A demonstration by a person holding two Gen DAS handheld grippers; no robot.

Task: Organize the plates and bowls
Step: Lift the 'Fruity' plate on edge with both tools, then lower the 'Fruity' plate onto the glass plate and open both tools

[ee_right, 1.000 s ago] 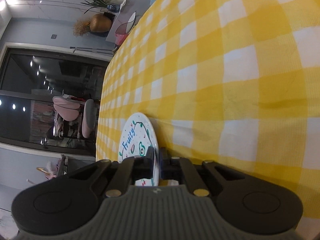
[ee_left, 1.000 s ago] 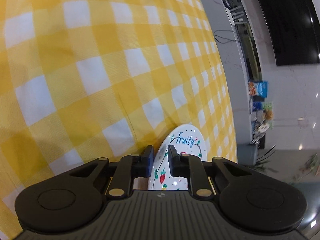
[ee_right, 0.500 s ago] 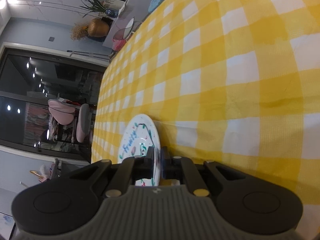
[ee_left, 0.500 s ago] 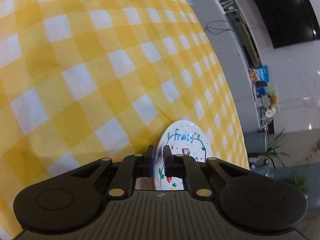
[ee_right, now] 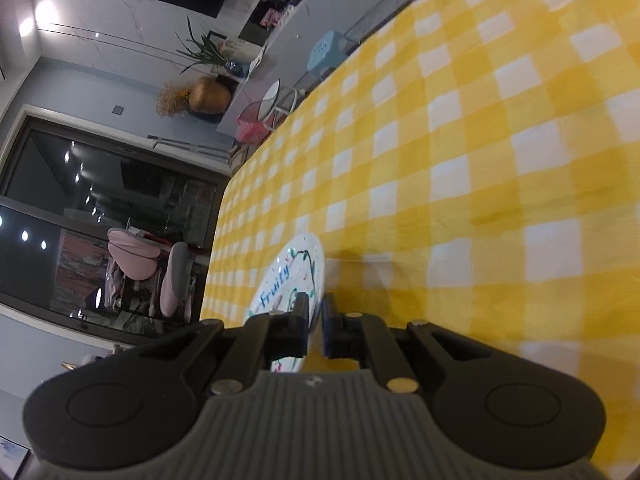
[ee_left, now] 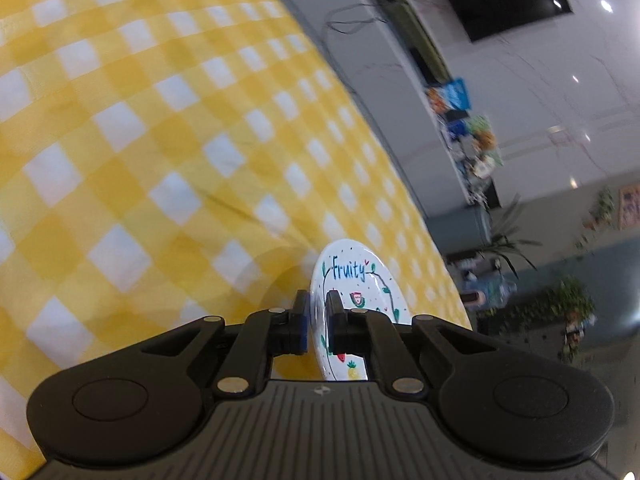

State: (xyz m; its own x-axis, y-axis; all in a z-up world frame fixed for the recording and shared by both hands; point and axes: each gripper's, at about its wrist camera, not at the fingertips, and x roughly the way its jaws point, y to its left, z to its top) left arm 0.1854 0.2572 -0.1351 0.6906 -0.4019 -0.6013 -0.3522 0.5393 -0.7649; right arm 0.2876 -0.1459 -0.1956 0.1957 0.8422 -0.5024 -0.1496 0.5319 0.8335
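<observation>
My left gripper (ee_left: 317, 307) is shut on the rim of a white plate (ee_left: 360, 276) with "Fruity" lettering and fruit drawings. The plate is held on edge above the yellow checked tablecloth (ee_left: 160, 140). My right gripper (ee_right: 315, 310) is shut on the rim of a second white "Fruity" plate (ee_right: 288, 272), also held on edge above the tablecloth (ee_right: 480, 160). The lower part of each plate is hidden behind the gripper body. No bowls are in view.
The table edge (ee_left: 400, 168) runs along the right in the left wrist view, with shelves and plants beyond. In the right wrist view the table's far edge (ee_right: 224, 200) lies left, with a blue stool (ee_right: 326, 52), pink basket (ee_right: 250, 128) and chair (ee_right: 172, 276) past it.
Both grippers have lifted and tilted with their plates, so more of the room and table edges shows. Both stay shut on the plates.
</observation>
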